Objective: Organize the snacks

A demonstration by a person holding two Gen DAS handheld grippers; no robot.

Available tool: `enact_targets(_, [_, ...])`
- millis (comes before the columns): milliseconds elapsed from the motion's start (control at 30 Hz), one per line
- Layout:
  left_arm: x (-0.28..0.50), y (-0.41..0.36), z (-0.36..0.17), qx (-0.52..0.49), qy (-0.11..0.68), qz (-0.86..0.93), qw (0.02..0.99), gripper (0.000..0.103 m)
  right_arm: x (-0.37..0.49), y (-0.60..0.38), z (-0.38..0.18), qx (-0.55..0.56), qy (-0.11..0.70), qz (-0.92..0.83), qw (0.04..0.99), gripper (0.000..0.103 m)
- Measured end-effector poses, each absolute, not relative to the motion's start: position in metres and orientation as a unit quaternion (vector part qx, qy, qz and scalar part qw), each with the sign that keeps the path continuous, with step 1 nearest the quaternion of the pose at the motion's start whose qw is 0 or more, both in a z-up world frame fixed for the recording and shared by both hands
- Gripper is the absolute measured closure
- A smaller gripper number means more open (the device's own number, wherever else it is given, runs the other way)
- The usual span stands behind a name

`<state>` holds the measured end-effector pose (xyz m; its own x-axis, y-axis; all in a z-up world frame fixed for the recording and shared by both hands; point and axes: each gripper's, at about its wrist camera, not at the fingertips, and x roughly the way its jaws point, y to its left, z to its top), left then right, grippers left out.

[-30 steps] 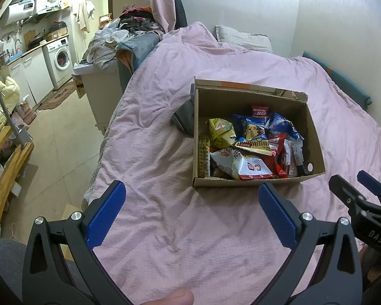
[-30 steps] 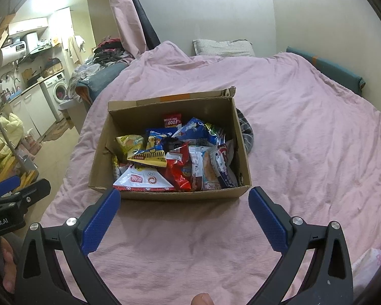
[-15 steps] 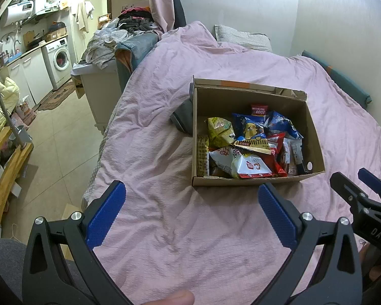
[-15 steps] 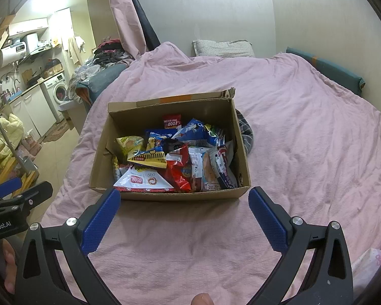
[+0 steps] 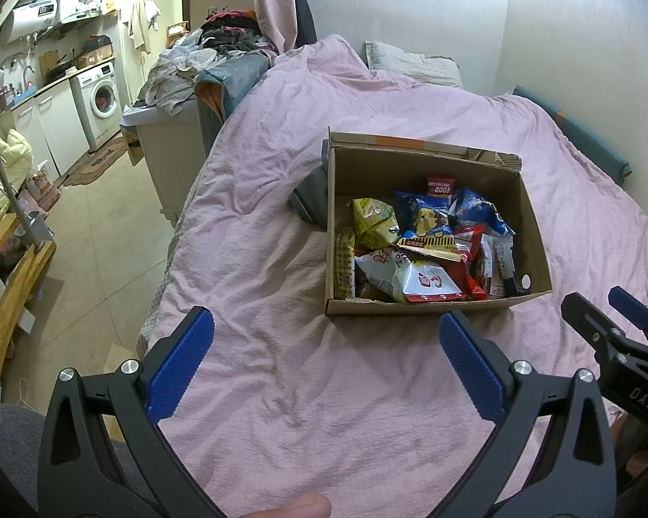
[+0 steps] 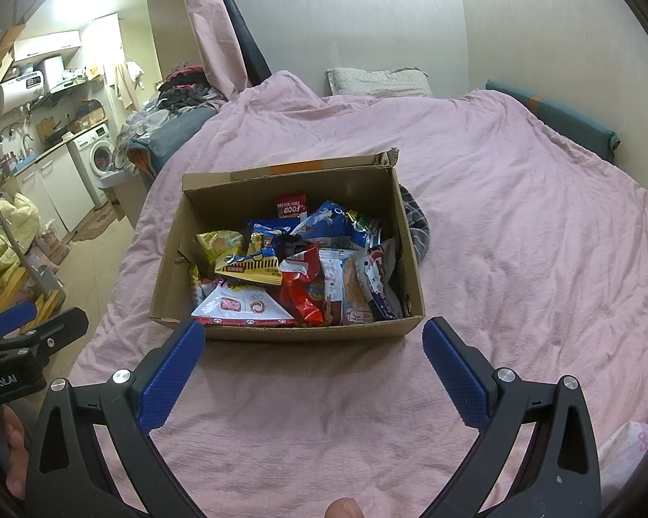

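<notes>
An open cardboard box [image 5: 436,304] [image 6: 281,331] stands on a pink bedsheet [image 5: 306,388] [image 6: 518,237]. It holds several snack packets: a white-and-red bag [image 5: 425,285] [image 6: 242,306] at the front, a red packet [image 6: 302,293], blue bags [image 5: 423,216] [image 6: 337,224], a yellow-green bag [image 5: 373,220] [image 6: 218,244]. My left gripper [image 5: 326,328] is open and empty, near side of the box, to its left. My right gripper [image 6: 313,336] is open and empty just before the box's front wall. Each gripper shows at the other view's edge.
A dark grey cloth [image 5: 311,198] [image 6: 417,224] lies against the box's far side. A pillow [image 6: 378,82] lies at the head of the bed. Left of the bed are a floor [image 5: 86,233], a clothes-piled cabinet [image 5: 168,129] and a washing machine [image 5: 101,97].
Both views have crept very slightly nearer; the box sits almost where it was. Both grippers stay open and empty.
</notes>
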<state>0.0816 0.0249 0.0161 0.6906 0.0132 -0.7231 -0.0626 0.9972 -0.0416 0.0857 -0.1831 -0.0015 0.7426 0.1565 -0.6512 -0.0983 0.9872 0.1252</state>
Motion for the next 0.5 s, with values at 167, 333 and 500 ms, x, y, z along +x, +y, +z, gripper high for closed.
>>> enact_targets(167, [0.0814, 0.0247, 0.0162, -0.032, 0.392, 0.021, 0.919, 0.0, 0.0858, -0.1834, -0.0015, 0.042, 0.352, 0.068, 0.933, 0.0])
enact_targets(333, [0.0821, 0.0251, 0.0154, -0.031, 0.393, 0.02, 0.919, 0.0, 0.086, -0.1844, -0.0002, 0.042, 0.351, 0.068, 0.933, 0.0])
enact_targets(500, [0.0821, 0.0251, 0.0154, -0.031, 0.393, 0.019, 0.919, 0.0, 0.0859, -0.185, 0.001, 0.043, 0.35, 0.067, 0.933, 0.0])
